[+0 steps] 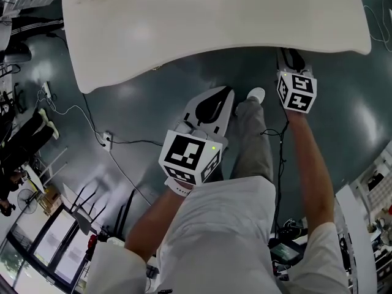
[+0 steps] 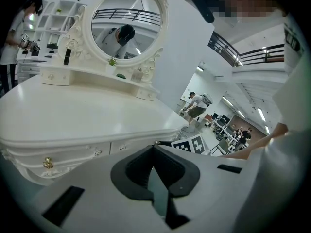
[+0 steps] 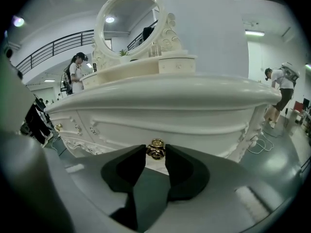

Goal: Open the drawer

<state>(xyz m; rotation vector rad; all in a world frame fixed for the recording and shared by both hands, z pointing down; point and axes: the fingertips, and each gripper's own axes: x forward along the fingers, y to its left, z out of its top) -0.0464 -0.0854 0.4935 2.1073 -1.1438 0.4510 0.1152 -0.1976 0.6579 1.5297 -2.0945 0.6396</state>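
Note:
The white dressing table (image 1: 214, 17) fills the top of the head view, and its drawer front (image 3: 160, 125) faces the right gripper view. A gold drawer knob (image 3: 156, 149) sits between the tips of my right gripper (image 3: 156, 152), and both black pads touch its sides. In the head view the right gripper (image 1: 292, 60) reaches under the table's front edge. My left gripper (image 1: 225, 94) hangs lower, over the floor and short of the table. It (image 2: 154, 147) is shut with nothing in it, and the tabletop (image 2: 87, 115) lies ahead of it.
An oval mirror (image 2: 129, 28) and small shelves stand at the back of the tabletop. Another gold knob (image 2: 47, 163) is on the left drawer. White cables and a socket (image 1: 105, 141) lie on the grey floor. A person (image 3: 76, 72) stands left of the table, another (image 3: 282, 89) right.

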